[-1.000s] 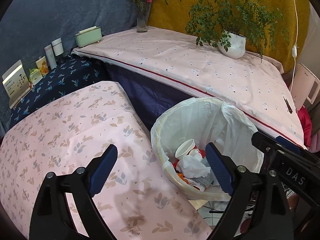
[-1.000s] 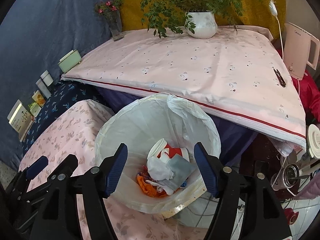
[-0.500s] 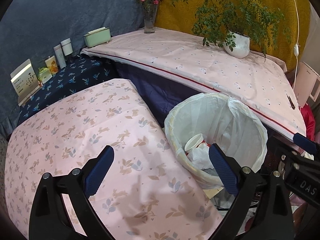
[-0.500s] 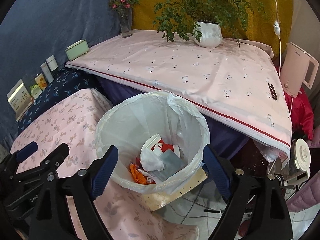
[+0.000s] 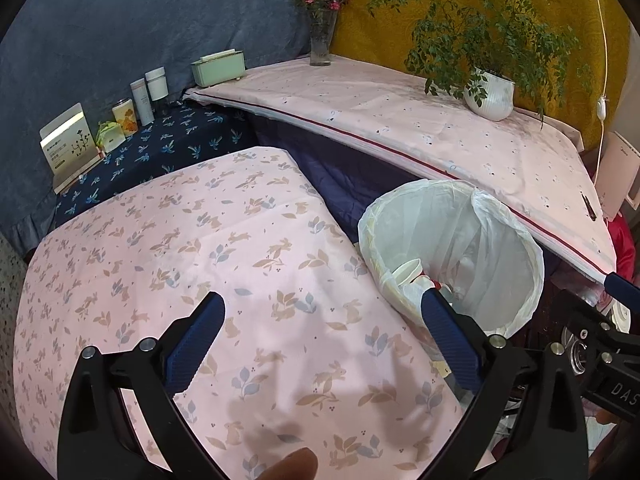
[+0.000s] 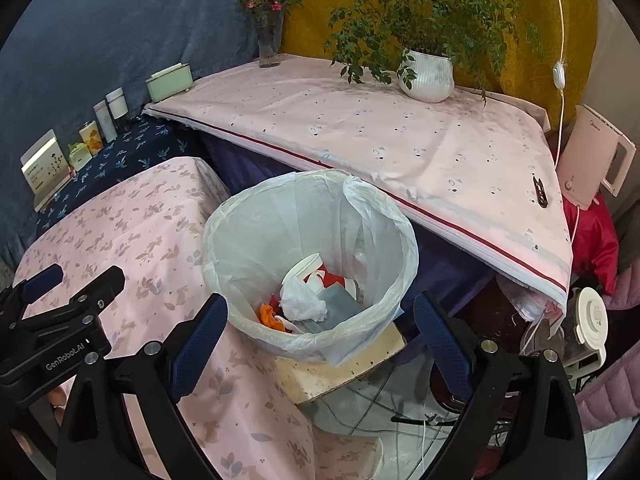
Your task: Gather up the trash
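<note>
A trash bin lined with a white plastic bag (image 6: 372, 216) stands between two cloth-covered tables; it also shows in the left wrist view (image 5: 500, 232). Inside lie crumpled white paper (image 6: 302, 302), a paper cup (image 6: 306, 266), red and orange scraps (image 6: 267, 314). My right gripper (image 6: 320, 326) is open and empty, above the bin's near rim. My left gripper (image 5: 320, 330) is open and empty, over the pink leaf-print table (image 5: 168, 240), left of the bin. The cup rim (image 5: 408, 270) shows in the left wrist view.
A long pink table (image 6: 400, 140) behind the bin holds a potted plant (image 6: 428, 76), a flower vase (image 6: 268, 46), a green box (image 6: 169, 82) and a black clip (image 6: 540, 192). Bottles and cartons (image 5: 136, 100) stand on a dark blue cloth. A kettle (image 6: 596, 160) is at right.
Both grippers have pulled back and up from the bin, so it looks smaller and farther. The left gripper has shifted left over the leaf-print table. Both stay open and empty.
</note>
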Motion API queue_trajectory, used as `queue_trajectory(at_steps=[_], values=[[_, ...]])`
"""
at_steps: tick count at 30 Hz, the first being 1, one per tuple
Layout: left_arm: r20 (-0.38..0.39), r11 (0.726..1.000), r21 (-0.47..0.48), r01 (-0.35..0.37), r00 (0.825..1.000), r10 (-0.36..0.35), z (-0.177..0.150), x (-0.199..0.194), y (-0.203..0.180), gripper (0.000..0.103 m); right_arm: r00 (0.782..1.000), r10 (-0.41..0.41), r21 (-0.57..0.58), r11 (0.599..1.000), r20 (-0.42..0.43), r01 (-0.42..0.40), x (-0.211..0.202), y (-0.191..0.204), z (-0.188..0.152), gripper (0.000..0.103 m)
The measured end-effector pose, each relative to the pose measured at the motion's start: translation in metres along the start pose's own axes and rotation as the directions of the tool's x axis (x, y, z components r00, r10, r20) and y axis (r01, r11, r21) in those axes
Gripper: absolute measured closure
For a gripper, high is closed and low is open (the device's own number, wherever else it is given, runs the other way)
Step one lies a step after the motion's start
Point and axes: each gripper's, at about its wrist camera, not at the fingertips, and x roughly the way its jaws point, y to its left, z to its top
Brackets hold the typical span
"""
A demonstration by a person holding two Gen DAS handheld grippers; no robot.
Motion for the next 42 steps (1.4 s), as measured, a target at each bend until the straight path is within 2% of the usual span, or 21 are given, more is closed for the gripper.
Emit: queue_trajectory(at_steps=[15, 31, 38, 42], values=[[-0.069, 0.999, 0.017, -0.04, 0.997, 0.041, -0.024, 0.008, 0.005, 0.009, 1.0, 0.017, -0.009, 1.0, 0.005, -0.017, -0.008, 0.009, -0.014, 0.013], [-0.05, 0.999, 0.01, -0.049, 0.998, 0.049, -0.031, -0.006, 0.004, 0.009, 1.0, 0.031, -0.013, 0.999, -0.006, -0.031, -0.005, 0.012, -0.026, 0.013], [-0.052, 0.999, 0.006, -0.052, 0.997, 0.052, -0.032, -0.008, 0.004, 0.009, 0.998, 0.07, -0.025, 0.997, 0.006, -0.07, -0.005, 0.019, -0.029, 0.012], [-0.051, 0.999, 0.0, -0.051, 0.997, 0.051, -0.034, -0.01, 0.006, 0.009, 0.999, 0.05, -0.035, 0.998, 0.014, -0.049, -0.005, 0.023, -0.03, 0.012]])
